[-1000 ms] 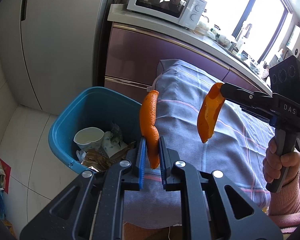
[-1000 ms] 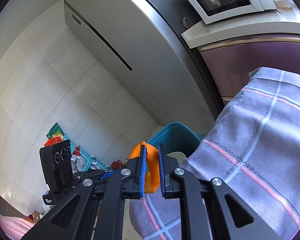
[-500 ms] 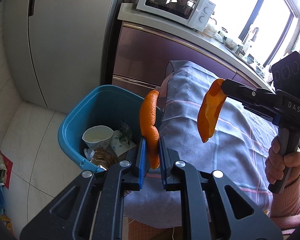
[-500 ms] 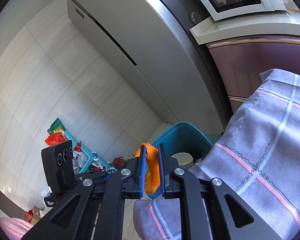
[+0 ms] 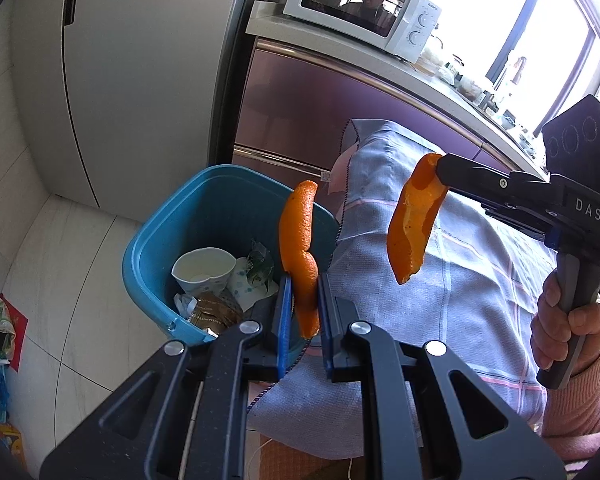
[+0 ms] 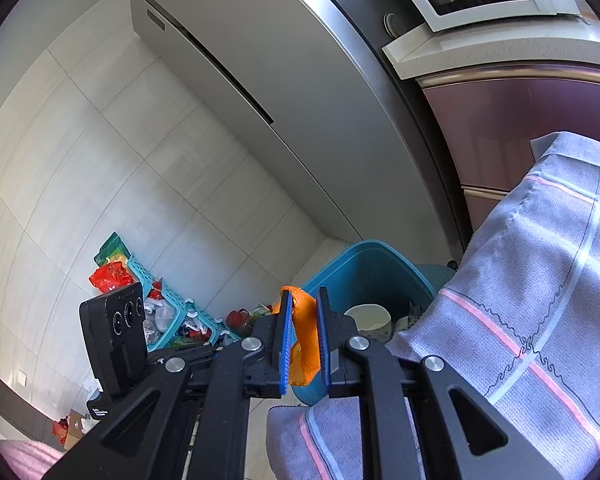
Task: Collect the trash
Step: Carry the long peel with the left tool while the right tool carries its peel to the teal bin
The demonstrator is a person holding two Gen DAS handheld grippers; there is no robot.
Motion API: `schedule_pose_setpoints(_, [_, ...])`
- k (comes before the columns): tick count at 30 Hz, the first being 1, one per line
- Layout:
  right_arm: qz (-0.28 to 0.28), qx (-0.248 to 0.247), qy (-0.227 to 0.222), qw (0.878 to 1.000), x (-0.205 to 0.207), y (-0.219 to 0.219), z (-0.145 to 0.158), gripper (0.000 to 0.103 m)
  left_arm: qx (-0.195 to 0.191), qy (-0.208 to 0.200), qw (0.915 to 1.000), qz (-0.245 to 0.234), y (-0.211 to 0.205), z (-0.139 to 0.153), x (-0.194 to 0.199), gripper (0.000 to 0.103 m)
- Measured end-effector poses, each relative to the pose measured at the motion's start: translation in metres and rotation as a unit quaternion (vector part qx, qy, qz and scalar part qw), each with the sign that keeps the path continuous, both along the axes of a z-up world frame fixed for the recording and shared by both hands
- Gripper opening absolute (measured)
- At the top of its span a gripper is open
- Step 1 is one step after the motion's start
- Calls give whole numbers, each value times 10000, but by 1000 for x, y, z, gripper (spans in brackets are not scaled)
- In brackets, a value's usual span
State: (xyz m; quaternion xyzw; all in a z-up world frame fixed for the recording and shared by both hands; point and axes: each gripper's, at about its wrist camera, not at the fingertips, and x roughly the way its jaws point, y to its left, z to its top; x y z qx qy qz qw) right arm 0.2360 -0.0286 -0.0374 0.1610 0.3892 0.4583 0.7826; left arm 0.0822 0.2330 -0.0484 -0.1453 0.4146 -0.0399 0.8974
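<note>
Left wrist view: my left claw (image 5: pixel 303 312) is clenched on an orange peel (image 5: pixel 300 248), pads pressing its lower end. That peel is a long, narrow strip with its long axis close to upright; it rises out of the jaws, bulges to one side halfway up and ends in a rounded tip over the near rim of the blue bin (image 5: pixel 152 240). Its outer skin faces me, bright orange and pebbled. The bin stands on the tiled floor just beside the table's hanging cloth (image 5: pixel 480 280) and holds a white paper cup (image 5: pixel 204 268), crumpled wrappers and brown packaging. To the right, my right claw (image 5: pixel 436 168) comes in from the side, a hand (image 5: pixel 564 324) on its grip, and grasps the second peel (image 5: pixel 414 224) by its top end. This second peel hangs down, long axis steep and leaning slightly, its pointed tip lowest, above the cloth and well apart from the bin. It shows a paler orange inner face with a darker edge.

Right wrist view: my right claw (image 6: pixel 303 336) is shut tight on that second peel (image 6: pixel 305 340), which fills the narrow gap between the blue pads. Seen end-on, it runs roughly top to bottom between them, its lower edge drooping below the pads. The bin (image 6: pixel 364 260) lies just past the fingertips, the cup (image 6: pixel 368 318) visible inside, the cloth (image 6: pixel 540 280) to the right. My left claw's black body (image 6: pixel 114 340) shows at lower left; its jaws are hidden here.
</note>
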Motion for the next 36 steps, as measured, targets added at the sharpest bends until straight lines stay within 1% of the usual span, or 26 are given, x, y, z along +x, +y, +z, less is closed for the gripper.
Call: schedule_pose_setpoints(36, [83, -261, 276, 9992, 8, 32, -17, 11, -38, 355, 9992, 183, 9, -32, 14, 13])
